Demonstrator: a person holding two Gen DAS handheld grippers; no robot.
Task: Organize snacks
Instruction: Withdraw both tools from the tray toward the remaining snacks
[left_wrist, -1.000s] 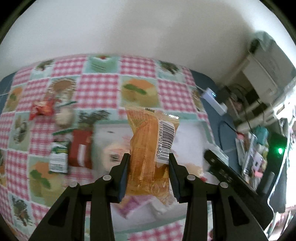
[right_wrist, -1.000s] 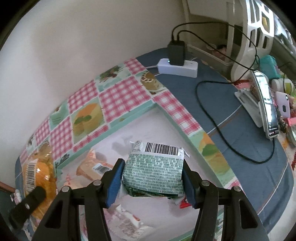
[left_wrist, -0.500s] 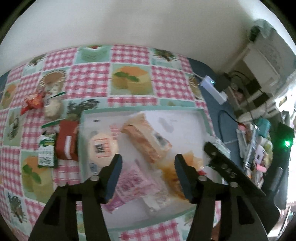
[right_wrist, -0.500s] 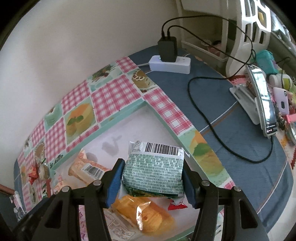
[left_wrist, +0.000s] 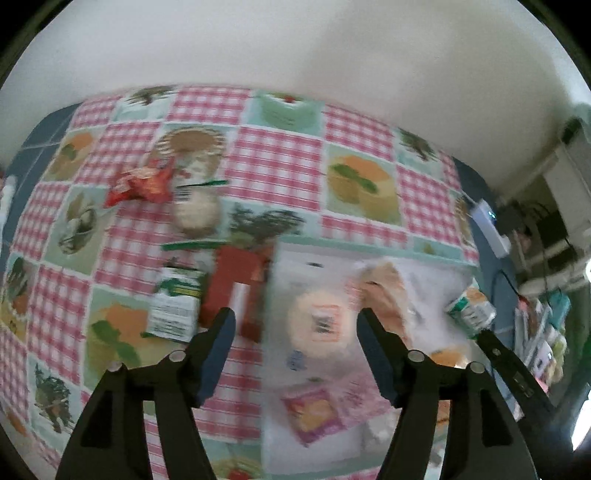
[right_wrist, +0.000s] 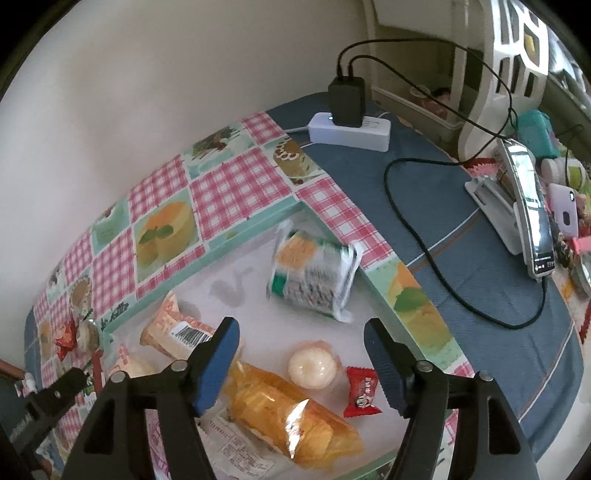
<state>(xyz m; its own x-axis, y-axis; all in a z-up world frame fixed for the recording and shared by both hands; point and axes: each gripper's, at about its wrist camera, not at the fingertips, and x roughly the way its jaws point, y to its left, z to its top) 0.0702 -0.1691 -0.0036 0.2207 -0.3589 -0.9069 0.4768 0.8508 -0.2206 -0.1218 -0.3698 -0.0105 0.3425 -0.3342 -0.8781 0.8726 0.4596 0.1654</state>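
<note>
A: How are the two grippers?

B: The right gripper has just been opening; its jaws stand wide and nothing is between them. The green pack lies in the tray, in the far corner, tilted against the rim. The left gripper has also just been opening and is wide, with nothing in it.

A: And the other snacks?

B: In the tray I see the orange pack near the front, a round white cake beside it, a small red sachet just next to that, and a peach pack to the left. In the left view, which is blurred, a red box and a green-white pack lie on the checked cloth just outside the tray. Farther away lie a red wrapper and a pale round snack.

A: Behind the tray?

B: A power strip with a black charger.
</note>
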